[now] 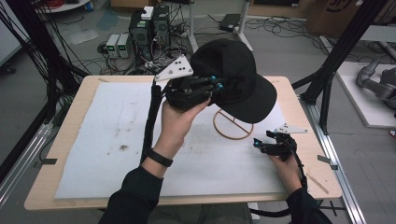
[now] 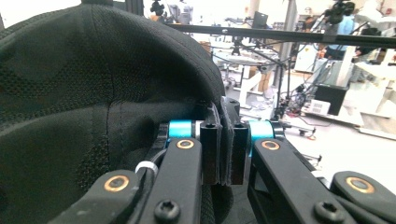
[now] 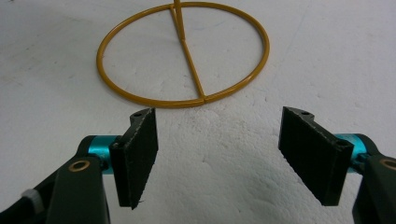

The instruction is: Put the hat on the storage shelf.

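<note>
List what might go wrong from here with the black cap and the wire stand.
1. The left gripper pinches only the thin edge of the black fabric baseball cap, so the cap may slip or swing free.
2. The yellow wire stand looks light, and the open right gripper rests apart from its ring base, not steadying it; the cap might tip it.

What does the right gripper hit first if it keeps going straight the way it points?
Probably the ring base of the yellow wire stand: it lies just ahead of the right gripper, whose jaws stand open and empty low over the white mat. Depth is hard to judge.
</note>
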Demonstrator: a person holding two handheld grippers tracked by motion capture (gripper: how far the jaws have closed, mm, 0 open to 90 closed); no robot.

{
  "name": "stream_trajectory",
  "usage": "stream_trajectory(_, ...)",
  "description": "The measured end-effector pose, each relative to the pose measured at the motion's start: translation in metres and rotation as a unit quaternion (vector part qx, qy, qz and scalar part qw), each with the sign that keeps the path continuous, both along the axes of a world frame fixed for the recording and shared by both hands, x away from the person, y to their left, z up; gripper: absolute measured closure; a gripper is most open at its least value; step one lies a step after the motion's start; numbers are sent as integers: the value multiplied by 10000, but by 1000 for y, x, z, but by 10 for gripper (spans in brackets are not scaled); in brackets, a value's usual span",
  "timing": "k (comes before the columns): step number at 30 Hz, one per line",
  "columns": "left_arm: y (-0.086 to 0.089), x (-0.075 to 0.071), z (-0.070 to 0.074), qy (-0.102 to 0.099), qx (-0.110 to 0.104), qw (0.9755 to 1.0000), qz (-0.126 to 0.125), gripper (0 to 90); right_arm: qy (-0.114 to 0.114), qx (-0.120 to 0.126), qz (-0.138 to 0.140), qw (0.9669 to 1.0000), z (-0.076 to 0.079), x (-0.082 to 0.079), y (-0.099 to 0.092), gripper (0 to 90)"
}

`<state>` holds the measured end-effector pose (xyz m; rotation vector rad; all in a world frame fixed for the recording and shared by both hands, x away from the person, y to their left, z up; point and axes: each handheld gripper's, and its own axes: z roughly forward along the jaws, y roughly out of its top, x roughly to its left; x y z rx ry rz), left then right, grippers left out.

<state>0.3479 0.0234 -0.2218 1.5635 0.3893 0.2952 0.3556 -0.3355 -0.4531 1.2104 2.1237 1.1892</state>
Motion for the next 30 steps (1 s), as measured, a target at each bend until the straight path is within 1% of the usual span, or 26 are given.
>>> stream_trajectory(2,-6,6,-1,-18,38,10000,59,871,8,-1,0,10000,0,0,0,284)
stream_trajectory(5,-17,17,-3,39,103,9999,107,871,5,8,1,10000,0,0,0,284)
stream_trajectory(10,-36,30,-7,115,173,9998,75,871,10,31,-6,10000,0,0,0,284)
stream_trajectory(11,-41,32,-9,105,219,9997,62,871,8,38,-8,10000,0,0,0,284)
stream_trajectory(14,-51,35,-13,129,306,9994,60,870,-3,48,3,10000,0,0,-1,284)
stream_trajectory(17,-61,39,-18,150,453,9988,66,870,-9,52,8,10000,0,-1,-1,284)
stream_trajectory(19,-68,40,-21,126,559,9983,111,869,-29,61,6,10000,0,-1,-1,284)
stream_trajectory(21,-73,40,-23,91,629,9979,139,869,-73,70,1,9999,1,-2,-1,284)
stream_trajectory(23,-77,41,-26,77,682,9976,123,866,-173,108,90,9998,1,-4,-1,288)
stream_trajectory(28,-86,38,-30,42,781,9968,159,843,-168,90,97,9998,1,-4,-1,288)
stream_trajectory(30,-88,37,-33,-16,880,9959,230,830,-183,82,95,9998,1,-4,-1,288)
